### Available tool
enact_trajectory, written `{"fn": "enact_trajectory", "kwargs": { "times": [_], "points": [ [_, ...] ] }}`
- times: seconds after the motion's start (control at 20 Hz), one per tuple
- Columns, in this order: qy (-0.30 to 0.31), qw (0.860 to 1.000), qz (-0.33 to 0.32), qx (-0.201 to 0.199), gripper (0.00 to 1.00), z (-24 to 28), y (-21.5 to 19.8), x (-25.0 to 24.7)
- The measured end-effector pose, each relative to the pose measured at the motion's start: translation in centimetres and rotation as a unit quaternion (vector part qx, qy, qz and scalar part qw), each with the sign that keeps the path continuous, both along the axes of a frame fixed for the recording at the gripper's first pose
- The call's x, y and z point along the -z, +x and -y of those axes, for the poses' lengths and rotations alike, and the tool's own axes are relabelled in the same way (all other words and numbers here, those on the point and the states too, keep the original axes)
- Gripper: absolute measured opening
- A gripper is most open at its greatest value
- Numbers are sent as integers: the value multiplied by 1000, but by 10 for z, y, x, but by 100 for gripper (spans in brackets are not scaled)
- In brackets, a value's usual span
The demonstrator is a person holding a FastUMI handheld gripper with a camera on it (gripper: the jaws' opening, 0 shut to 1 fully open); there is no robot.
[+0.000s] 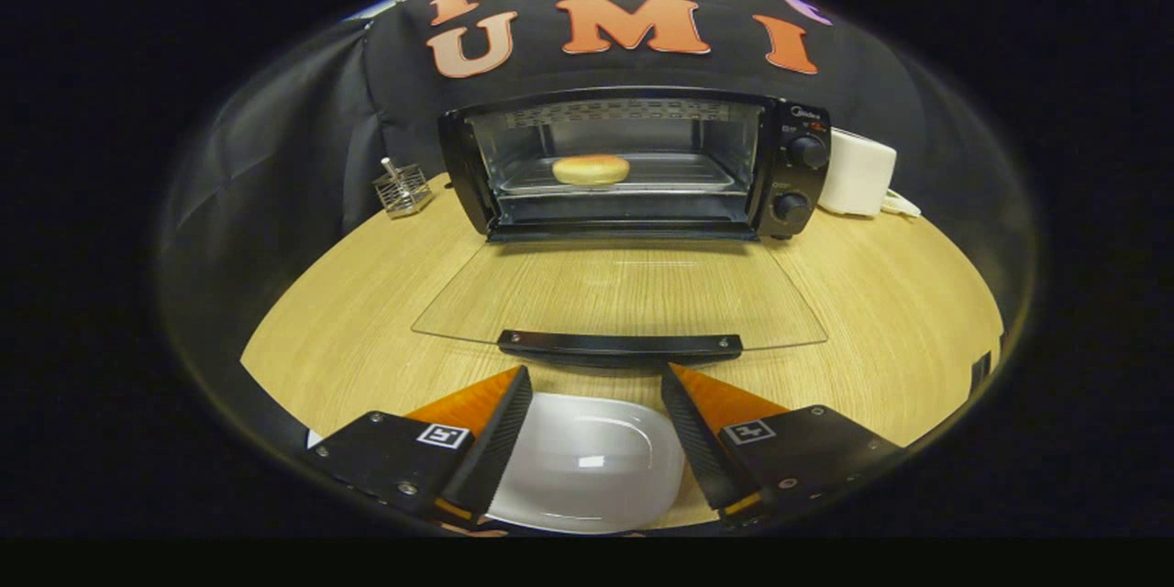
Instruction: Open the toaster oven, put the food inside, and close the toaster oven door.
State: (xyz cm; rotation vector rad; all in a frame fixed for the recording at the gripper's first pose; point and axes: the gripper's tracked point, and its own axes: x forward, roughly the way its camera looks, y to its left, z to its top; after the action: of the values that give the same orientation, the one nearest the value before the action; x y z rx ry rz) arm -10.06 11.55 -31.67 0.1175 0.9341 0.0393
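Note:
A black toaster oven (796, 167) stands at the back of the wooden table (880, 321). Its glass door (620, 295) lies folded down flat, the black handle (620, 347) at its near edge. A round golden bun (591, 170) rests on the metal tray (679, 172) inside the oven. My gripper (594, 382) is open, its orange-and-black fingers (491, 417) just short of the door handle and apart from it. A white plate (587, 463) with nothing on it lies on the table below, between the fingers.
A small wire rack (404, 188) with a metal handle stands left of the oven. A white box-shaped appliance (858, 172) with a cord sits to the oven's right. The table's round front edge curves close on both sides of the fingers.

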Motion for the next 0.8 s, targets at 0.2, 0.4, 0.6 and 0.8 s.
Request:
{"fn": "enact_trajectory", "kwargs": {
  "times": [0.2,0.4,0.6,0.8],
  "points": [
    [-20,1000,-11,15,85,7,3,8],
    [-35,999,8,22,85,5,8,0],
    [-51,998,17,29,84,7,16,-15],
    [-64,997,48,24,84,9,25,-35]
  ]
}}
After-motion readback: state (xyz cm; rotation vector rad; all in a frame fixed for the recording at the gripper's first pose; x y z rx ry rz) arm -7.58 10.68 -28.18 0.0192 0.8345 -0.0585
